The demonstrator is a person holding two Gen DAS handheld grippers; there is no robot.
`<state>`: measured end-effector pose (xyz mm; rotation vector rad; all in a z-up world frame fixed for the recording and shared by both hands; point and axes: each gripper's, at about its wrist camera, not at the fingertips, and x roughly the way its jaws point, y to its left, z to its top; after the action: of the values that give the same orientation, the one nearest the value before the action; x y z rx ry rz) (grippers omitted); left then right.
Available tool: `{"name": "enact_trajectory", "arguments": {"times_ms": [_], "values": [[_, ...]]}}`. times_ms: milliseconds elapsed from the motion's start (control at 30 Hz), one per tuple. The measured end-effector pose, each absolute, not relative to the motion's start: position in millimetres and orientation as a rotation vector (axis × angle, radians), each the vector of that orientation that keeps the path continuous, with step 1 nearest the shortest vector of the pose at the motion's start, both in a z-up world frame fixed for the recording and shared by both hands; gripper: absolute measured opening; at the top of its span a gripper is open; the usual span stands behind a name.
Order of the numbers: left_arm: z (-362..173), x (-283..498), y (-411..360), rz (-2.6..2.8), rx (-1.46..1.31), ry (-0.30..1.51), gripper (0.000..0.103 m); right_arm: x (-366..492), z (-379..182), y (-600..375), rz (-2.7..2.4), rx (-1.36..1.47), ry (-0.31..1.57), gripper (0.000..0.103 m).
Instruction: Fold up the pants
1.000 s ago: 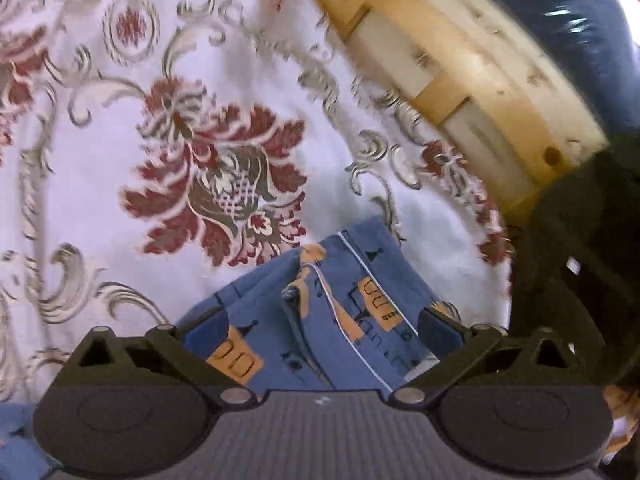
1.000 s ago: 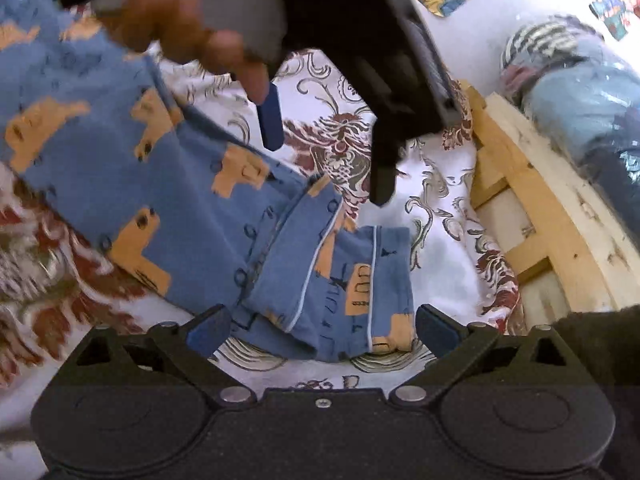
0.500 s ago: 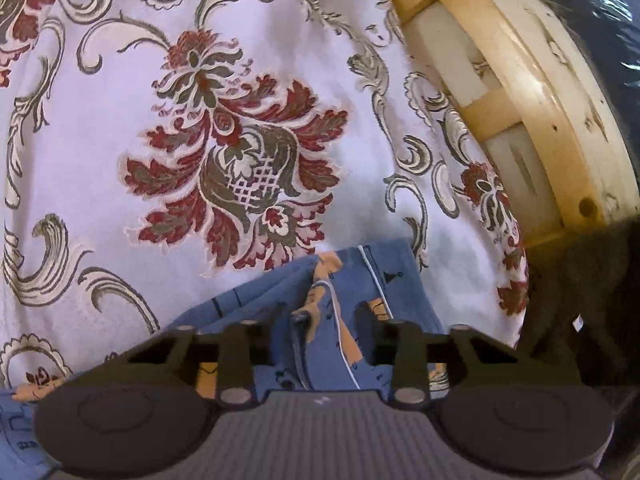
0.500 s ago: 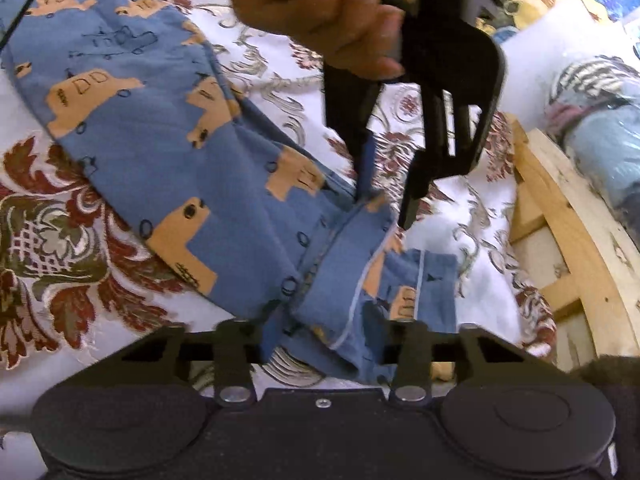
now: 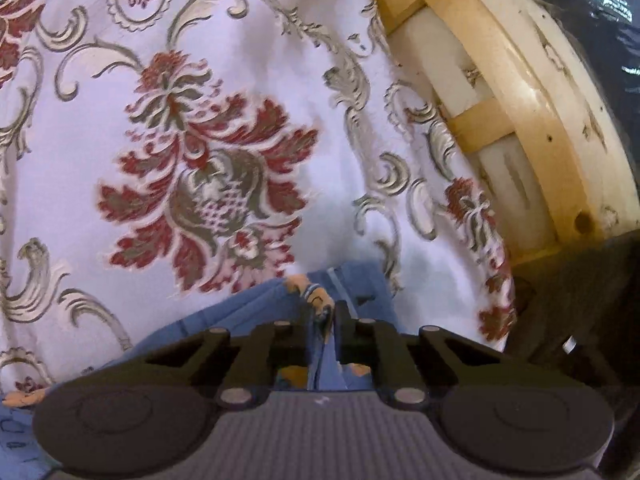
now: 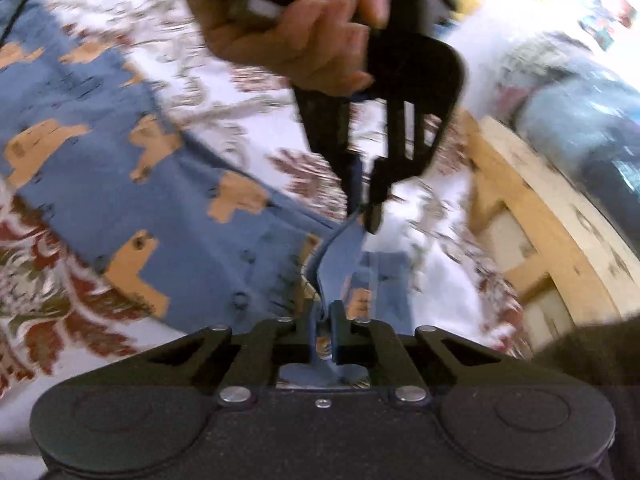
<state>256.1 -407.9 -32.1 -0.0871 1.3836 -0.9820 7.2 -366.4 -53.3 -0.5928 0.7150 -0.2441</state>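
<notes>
Pants [image 6: 120, 184], blue with orange print, spread across a bedspread [image 5: 160, 120] of white cloth with red and grey floral scrolls; bulk of the fabric lying to the left in the right wrist view, a narrower end bunched near the middle, part of it lifted off the cloth in a raised fold. Left gripper [image 6: 366, 212] seen from the right wrist camera, pointing down from above, held in a hand [image 6: 304, 44]; fingers pressed together on the top of that raised blue fold. Same left gripper [image 5: 323, 322] in its own view, closed tight on a ridge of blue cloth with orange patches and a pale stripe; more blue fabric running off to the lower left. Right gripper [image 6: 320, 320] low at the near edge, likewise pinched on the pants, a strip of blue fabric rising from between its fingers toward the other tool; the two grips close together on the same bunched end. Wooden bed frame [image 5: 520, 112] curving along the right side just past the bedspread's edge; shiny plastic-wrapped bundle [image 6: 580, 128] beyond the frame; dark cloth [image 5: 580, 300] at the lower right corner. Right wrist view blurred.
</notes>
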Motion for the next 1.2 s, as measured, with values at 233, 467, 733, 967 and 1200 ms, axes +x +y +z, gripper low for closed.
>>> {"name": "enact_trajectory", "arguments": {"times_ms": [233, 467, 733, 967, 1200], "values": [[-31, 246, -442, -0.953, -0.087, 1.360, 0.010, 5, -47, -398, -0.402, -0.430, 0.731, 0.006], [-43, 238, -462, -0.942, -0.080, 1.341, 0.010, 8, -51, -411, -0.458, -0.384, 0.755, 0.005], [-39, 244, -447, -0.949, -0.210, 1.372, 0.067, 4, -48, -408, -0.525, -0.425, 0.703, 0.038], [-7, 240, -413, -1.055, -0.171, 1.230, 0.092, -15, -34, -389, -0.596, -0.522, 0.501, 0.076], [-30, 226, -402, -1.143, -0.047, 1.291, 0.081, -3, -47, -376, -0.319, -0.547, 0.592, 0.025]]}}
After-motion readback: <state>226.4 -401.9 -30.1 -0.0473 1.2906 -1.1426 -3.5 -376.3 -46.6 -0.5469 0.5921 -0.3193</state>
